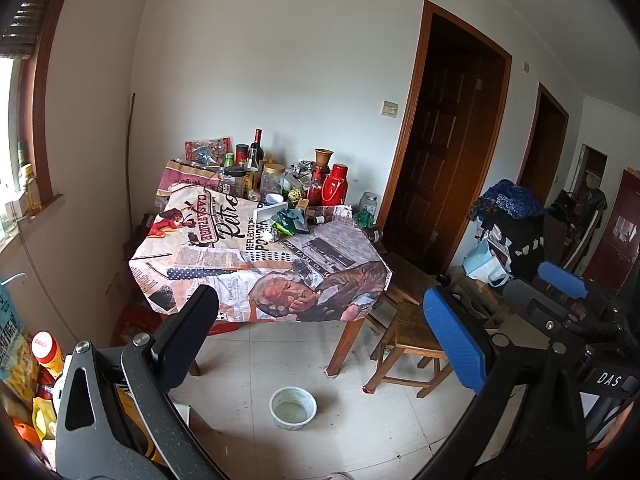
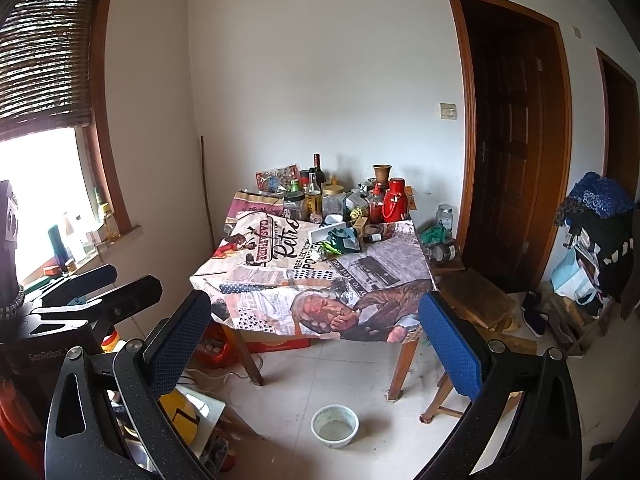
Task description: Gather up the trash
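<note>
A heap of crumpled green and teal wrappers lies mid-table, with a small foil ball at its near side. The table wears a newspaper-print cloth. My left gripper is open and empty, held well short of the table's near edge. My right gripper is also open with nothing between its blue-padded fingers, at about the same distance. Each gripper shows at the edge of the other's view.
Bottles, jars and a red thermos crowd the table's back. A white bowl sits on the tiled floor ahead. A wooden chair stands at the table's right corner. Bags and clothes pile up at right; boxes clutter the left floor.
</note>
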`<state>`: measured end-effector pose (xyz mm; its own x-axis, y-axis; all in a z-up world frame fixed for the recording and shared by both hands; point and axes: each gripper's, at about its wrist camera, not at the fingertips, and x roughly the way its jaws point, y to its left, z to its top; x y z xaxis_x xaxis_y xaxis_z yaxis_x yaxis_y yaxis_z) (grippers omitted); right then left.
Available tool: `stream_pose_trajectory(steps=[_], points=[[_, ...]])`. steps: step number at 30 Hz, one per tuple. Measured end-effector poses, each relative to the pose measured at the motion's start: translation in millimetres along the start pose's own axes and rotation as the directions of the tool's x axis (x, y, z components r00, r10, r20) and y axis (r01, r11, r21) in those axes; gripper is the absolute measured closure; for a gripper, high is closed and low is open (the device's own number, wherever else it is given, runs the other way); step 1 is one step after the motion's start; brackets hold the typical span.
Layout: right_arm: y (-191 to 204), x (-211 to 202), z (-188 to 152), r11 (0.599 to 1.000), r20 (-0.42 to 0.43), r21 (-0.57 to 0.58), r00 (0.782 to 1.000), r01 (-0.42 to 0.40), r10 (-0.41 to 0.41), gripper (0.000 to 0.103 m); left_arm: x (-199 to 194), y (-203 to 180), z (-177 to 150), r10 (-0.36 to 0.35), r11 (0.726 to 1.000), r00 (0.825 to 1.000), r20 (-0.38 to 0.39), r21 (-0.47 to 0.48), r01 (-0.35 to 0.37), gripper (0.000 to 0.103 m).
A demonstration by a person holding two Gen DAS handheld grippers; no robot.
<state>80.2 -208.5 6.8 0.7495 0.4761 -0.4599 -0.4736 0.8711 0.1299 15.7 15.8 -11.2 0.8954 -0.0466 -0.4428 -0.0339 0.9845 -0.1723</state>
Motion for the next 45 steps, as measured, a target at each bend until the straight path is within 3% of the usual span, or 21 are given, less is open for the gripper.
stream_pose_trajectory(steps=[13,24,30,35,40,45], points=[[-13,23,7,1.000,-0.004,0.002,1.000,-0.016,0.016,0.000,27,-4,17,0.023,1.000,1.000,-0.005,-0.001,-0.023,0.000],[-59,47,36,0.999,0.017,-0.009,0.999,-0.040,0.041,0.000,80,-35,52,0.075,0.997,0.997,0.008,-0.031,-0.074,0.000],[-89,74,46,0.999,-0.004,-0.009,0.999,-0.040,0.040,0.000,125,-44,66,0.144,0.988,0.990,-0.002,-0.058,-0.144,0.000],[-105,108,48,1.000,-0.055,0.001,0.998,-0.013,0.013,0.000,172,-38,74,0.159,0.984,0.985,-0.060,-0.066,-0.163,0.000],[-111,148,52,1.000,-0.097,0.004,0.995,0.021,-0.021,0.000,222,-15,78,0.182,0.977,0.977,-0.108,-0.094,-0.193,0.000],[-103,200,64,0.999,-0.124,-0.004,0.991,0.048,-0.048,0.000,275,21,93,0.151,0.980,0.981,-0.120,-0.111,-0.165,0.000]])
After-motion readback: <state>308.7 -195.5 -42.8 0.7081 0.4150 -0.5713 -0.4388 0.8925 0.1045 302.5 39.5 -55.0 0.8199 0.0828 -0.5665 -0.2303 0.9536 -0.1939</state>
